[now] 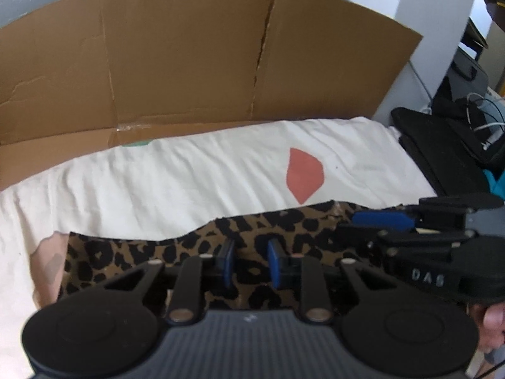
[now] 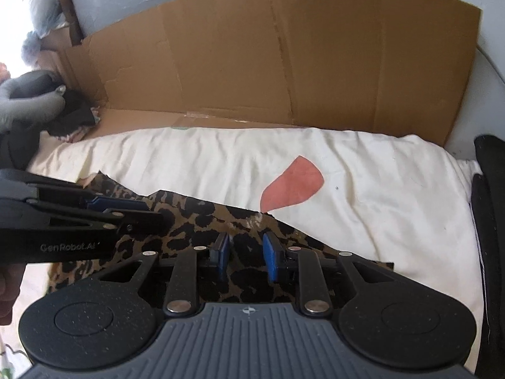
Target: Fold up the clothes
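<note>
A leopard-print garment (image 1: pixel 195 249) is seen lying flat on a cream sheet (image 1: pixel 157 183) spread over a surface that cannot be identified further. The garment is brown with black spots; its far edge runs unevenly across the sheet, and its near part is hidden under the two devices. In the right wrist view the same garment (image 2: pixel 202 221) reaches leftward beneath the other device.

The left gripper (image 1: pixel 249 263) is held low over the garment with its blue-padded fingers (image 1: pixel 228 260) apart; spotted cloth is seen through the gap between them, and nothing is clamped. The right gripper (image 2: pixel 244 254) is likewise held above the garment near its far edge, its blue pads (image 2: pixel 270 255) spread and nothing caught between them. Whether either set of fingertips touches the fabric cannot be told. Each device is visible from the side in the other's view, crossing close over the cloth, so the two are just beside one another.

A salmon-coloured patch (image 1: pixel 304 175) is printed on the sheet just beyond the garment's far edge. Behind the sheet a flattened cardboard box (image 1: pixel 189 53) is stood up as a backdrop. To the right of the sheet dark bags (image 1: pixel 454 145) and white cables are seen. At the left edge of the right wrist view a grey sleeve (image 2: pixel 28 107) is visible near some dark cloth.
</note>
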A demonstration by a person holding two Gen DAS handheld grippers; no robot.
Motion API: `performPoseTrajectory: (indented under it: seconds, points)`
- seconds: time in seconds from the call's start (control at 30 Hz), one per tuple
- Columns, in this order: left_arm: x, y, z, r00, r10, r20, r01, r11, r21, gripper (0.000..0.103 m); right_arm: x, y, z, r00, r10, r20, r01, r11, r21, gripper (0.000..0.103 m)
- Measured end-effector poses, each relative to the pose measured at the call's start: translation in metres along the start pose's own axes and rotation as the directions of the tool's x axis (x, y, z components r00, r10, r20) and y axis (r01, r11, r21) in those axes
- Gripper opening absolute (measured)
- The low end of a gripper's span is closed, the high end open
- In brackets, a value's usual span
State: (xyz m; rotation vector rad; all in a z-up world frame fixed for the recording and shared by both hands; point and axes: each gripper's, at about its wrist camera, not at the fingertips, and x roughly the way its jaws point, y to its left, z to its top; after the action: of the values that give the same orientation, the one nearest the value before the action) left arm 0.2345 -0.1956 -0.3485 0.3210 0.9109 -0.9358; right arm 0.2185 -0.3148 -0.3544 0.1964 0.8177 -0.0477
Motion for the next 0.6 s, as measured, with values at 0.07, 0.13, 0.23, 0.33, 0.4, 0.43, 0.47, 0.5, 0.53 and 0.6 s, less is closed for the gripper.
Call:
performPoseTrajectory:
  seconds: [0.07, 0.13, 0.23, 0.33, 0.4, 0.43, 0.47, 0.5, 0.53, 0.6]
  points:
    - [0.006, -0.001, -0.001, 1.000, 0.008, -0.016, -0.008, 1.000, 0.017, 0.026, 0.004, 0.000, -0.002, 1.000, 0.002, -0.003, -0.002, 1.000, -0.007, 0.030]
    - [0.011, 0.000, -0.002, 0.999, 0.015, -0.028, -0.014, 1.000, 0.026, 0.027, 0.008, 0.000, -0.004, 1.000, 0.004, -0.005, -0.004, 1.000, -0.013, 0.030]
    - [0.013, 0.001, -0.001, 0.999, 0.016, -0.038, -0.015, 1.000, 0.007, 0.027, 0.012, -0.003, -0.008, 1.000, 0.015, -0.009, -0.015, 1.000, 0.000, 0.029]
    - [0.013, 0.002, -0.003, 0.999, 0.014, -0.036, -0.014, 1.000, -0.001, 0.027, 0.014, -0.007, -0.014, 0.999, 0.034, 0.002, -0.034, 0.999, 0.009, 0.028]
    - [0.013, 0.003, -0.001, 0.999, 0.012, -0.048, -0.012, 1.000, -0.011, 0.027, 0.013, -0.006, -0.016, 0.999, 0.032, 0.006, -0.032, 0.999, 0.001, 0.028]
    - [0.013, 0.003, 0.001, 0.998, 0.013, -0.059, -0.014, 1.000, -0.014, 0.027, 0.013, -0.005, -0.017, 1.000, 0.027, 0.003, -0.027, 1.000, 0.000, 0.028]
    - [0.013, 0.003, 0.003, 0.997, 0.015, -0.069, -0.016, 1.000, -0.018, 0.027, 0.012, -0.004, -0.017, 1.000, 0.025, 0.001, -0.025, 1.000, -0.002, 0.028]
    - [0.014, 0.002, 0.005, 0.997, 0.016, -0.081, -0.018, 1.000, -0.018, 0.026, 0.013, -0.004, -0.017, 1.000, 0.024, -0.001, -0.024, 1.000, -0.005, 0.028]
    - [0.015, 0.002, 0.007, 0.995, 0.017, -0.094, -0.019, 1.000, -0.018, 0.027, 0.013, -0.004, -0.016, 1.000, 0.024, -0.005, -0.025, 1.000, -0.002, 0.028]
    - [0.017, 0.003, 0.010, 0.994, 0.015, -0.109, -0.018, 1.000, -0.021, 0.027, 0.014, -0.006, -0.014, 0.999, 0.029, -0.017, -0.029, 1.000, 0.009, 0.028]
